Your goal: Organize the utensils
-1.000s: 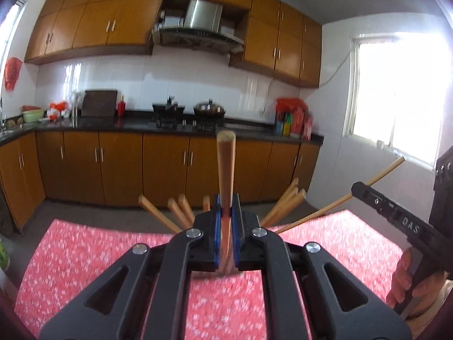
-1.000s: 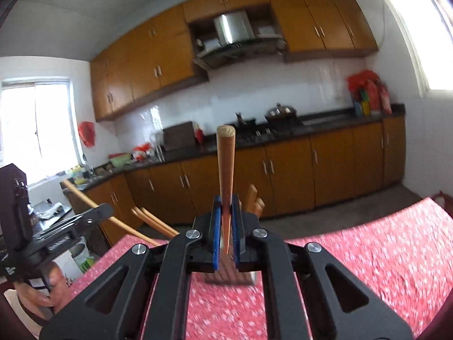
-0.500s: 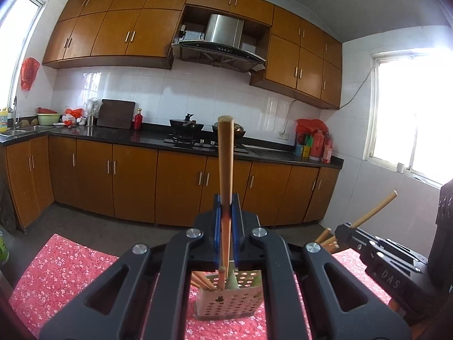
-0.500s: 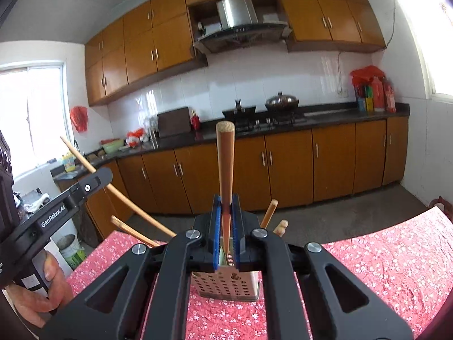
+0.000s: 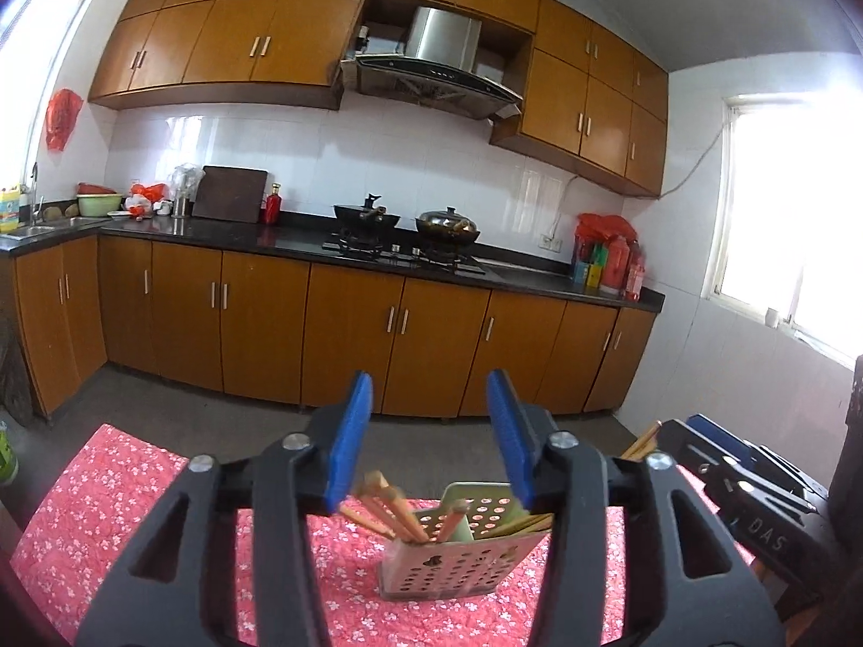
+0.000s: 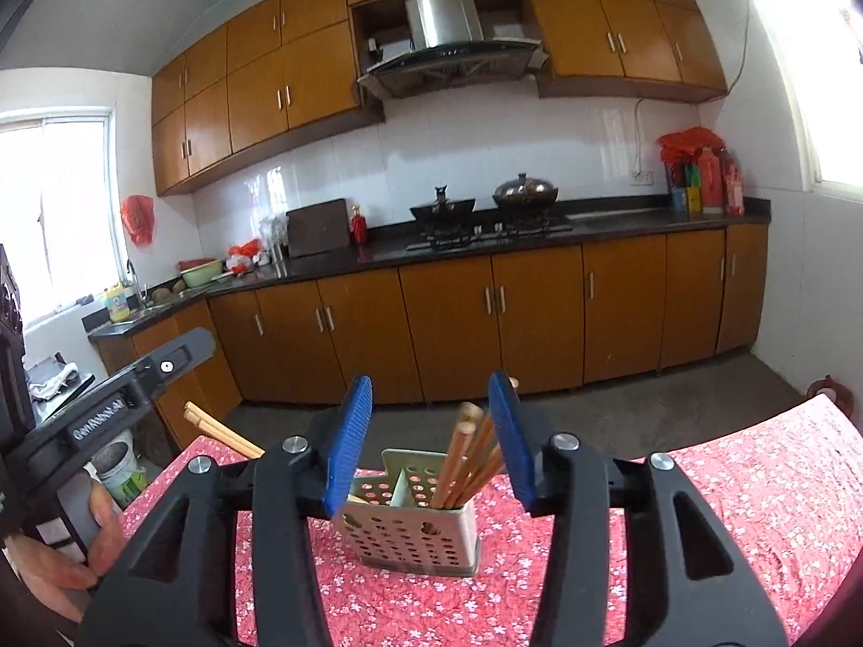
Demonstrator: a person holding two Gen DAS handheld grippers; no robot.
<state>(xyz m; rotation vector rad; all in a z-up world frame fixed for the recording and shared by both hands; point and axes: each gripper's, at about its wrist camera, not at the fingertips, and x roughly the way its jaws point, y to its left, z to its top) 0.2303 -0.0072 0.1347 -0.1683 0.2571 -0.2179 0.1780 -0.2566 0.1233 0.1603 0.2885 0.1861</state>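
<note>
Chopsticks (image 6: 465,458) of pale, round-ended wood stand in a perforated, cream-coloured holder (image 6: 412,531) on the tabletop (image 6: 717,490), which wears a red cloth with small white flowers. A divider splits the holder: one bundle leans in the right compartment in the right wrist view, another fans out on the other side (image 5: 385,504). The left hand-held gripper (image 5: 429,436) has just been opening and its blue pads stand apart with nothing between them; the right hand-held gripper (image 6: 431,434) likewise has just been opening and grips nothing, both poised above the holder.
</note>
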